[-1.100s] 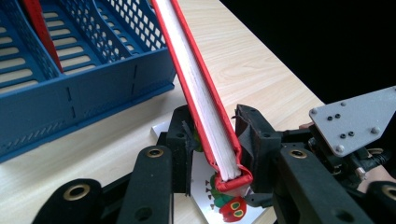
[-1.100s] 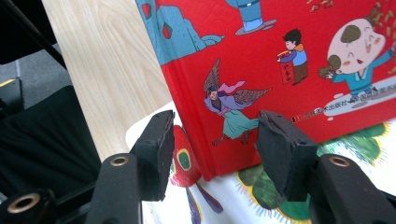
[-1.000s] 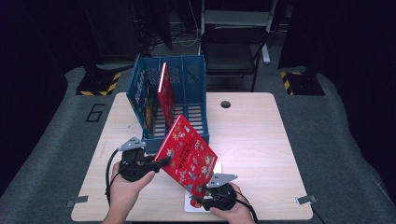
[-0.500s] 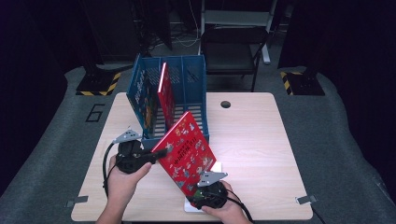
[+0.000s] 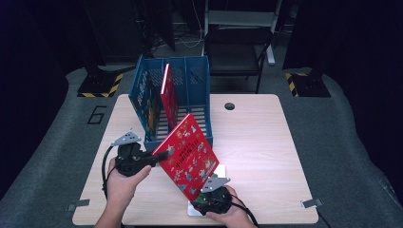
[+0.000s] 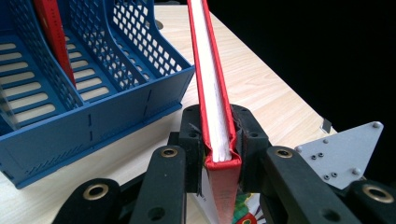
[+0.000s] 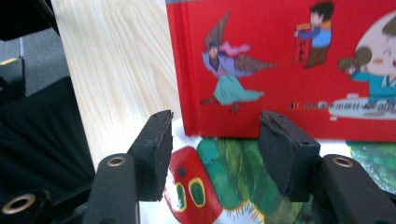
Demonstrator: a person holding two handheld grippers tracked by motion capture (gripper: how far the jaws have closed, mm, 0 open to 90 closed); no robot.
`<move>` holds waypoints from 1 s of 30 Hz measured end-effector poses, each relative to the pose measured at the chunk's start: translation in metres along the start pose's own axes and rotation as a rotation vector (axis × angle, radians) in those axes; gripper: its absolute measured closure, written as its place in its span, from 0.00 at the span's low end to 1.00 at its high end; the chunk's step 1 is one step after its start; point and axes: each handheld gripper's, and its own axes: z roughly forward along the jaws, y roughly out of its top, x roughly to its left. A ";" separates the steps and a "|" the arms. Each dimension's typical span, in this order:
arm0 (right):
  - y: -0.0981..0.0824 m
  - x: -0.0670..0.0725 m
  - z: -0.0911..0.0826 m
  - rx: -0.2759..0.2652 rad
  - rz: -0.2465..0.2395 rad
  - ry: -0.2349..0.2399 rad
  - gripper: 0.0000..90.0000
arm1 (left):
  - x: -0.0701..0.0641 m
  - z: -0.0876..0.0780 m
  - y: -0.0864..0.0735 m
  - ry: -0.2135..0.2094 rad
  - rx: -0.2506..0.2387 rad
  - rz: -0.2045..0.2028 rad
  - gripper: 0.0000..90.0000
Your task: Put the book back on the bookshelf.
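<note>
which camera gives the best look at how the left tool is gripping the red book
The left gripper view: the left tool has both pads clamped on the red book at its spine, white page edges facing up. The high view shows that tool at the book's left corner. The right gripper view shows the book's illustrated cover.

Left gripper [image 5: 159,156] seemingly grips tilted red book [image 5: 187,154] beside blue rack [image 5: 199,85]
</note>
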 end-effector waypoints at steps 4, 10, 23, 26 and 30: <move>-0.003 -0.002 0.001 0.011 0.001 0.004 0.49 | 0.001 -0.001 0.001 -0.007 -0.003 -0.007 0.85; -0.005 -0.005 -0.002 0.007 0.020 0.006 0.49 | -0.003 -0.006 0.004 -0.023 -0.013 0.010 0.87; -0.007 -0.006 -0.005 0.013 0.016 -0.002 0.49 | -0.022 -0.012 0.007 -0.017 0.002 0.175 0.88; -0.007 -0.005 -0.005 0.013 0.014 -0.003 0.49 | -0.025 -0.012 0.007 -0.016 0.003 0.193 0.88; -0.007 -0.005 -0.005 0.014 0.023 -0.001 0.49 | -0.030 -0.012 0.006 -0.013 0.008 0.209 0.87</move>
